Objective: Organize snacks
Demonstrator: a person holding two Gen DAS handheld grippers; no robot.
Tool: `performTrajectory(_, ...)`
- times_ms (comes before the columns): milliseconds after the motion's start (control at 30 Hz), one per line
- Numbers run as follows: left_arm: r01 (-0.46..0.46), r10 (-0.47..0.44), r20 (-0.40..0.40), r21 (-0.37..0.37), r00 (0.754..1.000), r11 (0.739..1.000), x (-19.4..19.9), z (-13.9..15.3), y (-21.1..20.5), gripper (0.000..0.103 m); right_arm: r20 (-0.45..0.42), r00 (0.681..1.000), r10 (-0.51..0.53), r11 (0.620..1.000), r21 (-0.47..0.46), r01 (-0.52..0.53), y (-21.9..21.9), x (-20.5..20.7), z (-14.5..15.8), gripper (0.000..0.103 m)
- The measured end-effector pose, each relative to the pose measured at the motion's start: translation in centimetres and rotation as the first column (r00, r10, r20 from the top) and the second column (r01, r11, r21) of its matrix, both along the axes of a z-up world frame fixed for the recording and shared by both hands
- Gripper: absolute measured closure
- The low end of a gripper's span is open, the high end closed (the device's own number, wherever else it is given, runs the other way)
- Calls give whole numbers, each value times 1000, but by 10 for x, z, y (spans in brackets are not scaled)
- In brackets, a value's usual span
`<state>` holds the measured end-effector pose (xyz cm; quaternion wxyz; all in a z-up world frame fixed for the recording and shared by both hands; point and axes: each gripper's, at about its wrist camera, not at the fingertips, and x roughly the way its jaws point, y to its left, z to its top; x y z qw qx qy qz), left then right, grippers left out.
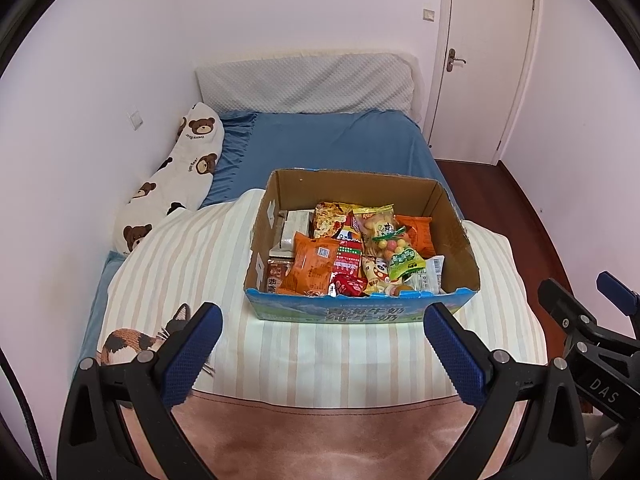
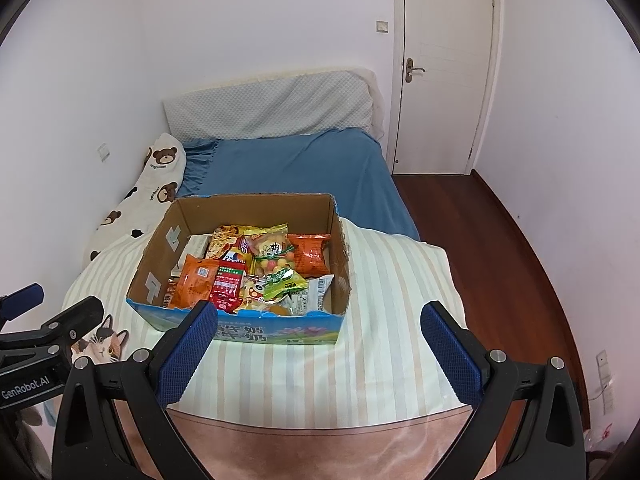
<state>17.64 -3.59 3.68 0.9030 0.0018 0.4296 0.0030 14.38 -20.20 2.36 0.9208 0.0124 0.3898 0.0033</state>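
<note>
An open cardboard box point(image 1: 460, 240) with a blue printed front stands on the striped quilt point(image 1: 192, 264) on the bed. It holds several snack packets: an orange packet point(image 1: 314, 266), a red one point(image 1: 347, 262), a clear bag of coloured balls point(image 1: 386, 236), a green packet point(image 1: 406, 262). The box also shows in the right wrist view point(image 2: 256, 208). My left gripper point(image 1: 322, 344) is open and empty, just short of the box front. My right gripper point(image 2: 318, 344) is open and empty, near the box's front right corner.
A bear-print pillow point(image 1: 180, 176) lies along the left wall. A blue sheet point(image 1: 336, 140) and a grey headboard cushion point(image 1: 304, 84) lie beyond the box. A white door point(image 2: 444, 68) and dark wood floor point(image 2: 480, 248) are at the right. A pink blanket point(image 1: 320, 436) lies under the grippers.
</note>
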Motion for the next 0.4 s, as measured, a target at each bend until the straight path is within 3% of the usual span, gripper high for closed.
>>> performTrajectory(400,-4,4,20,7,1000,1000,-5,4,-1,0,5,1000,5,1000,10,-5,-2,0,2,0)
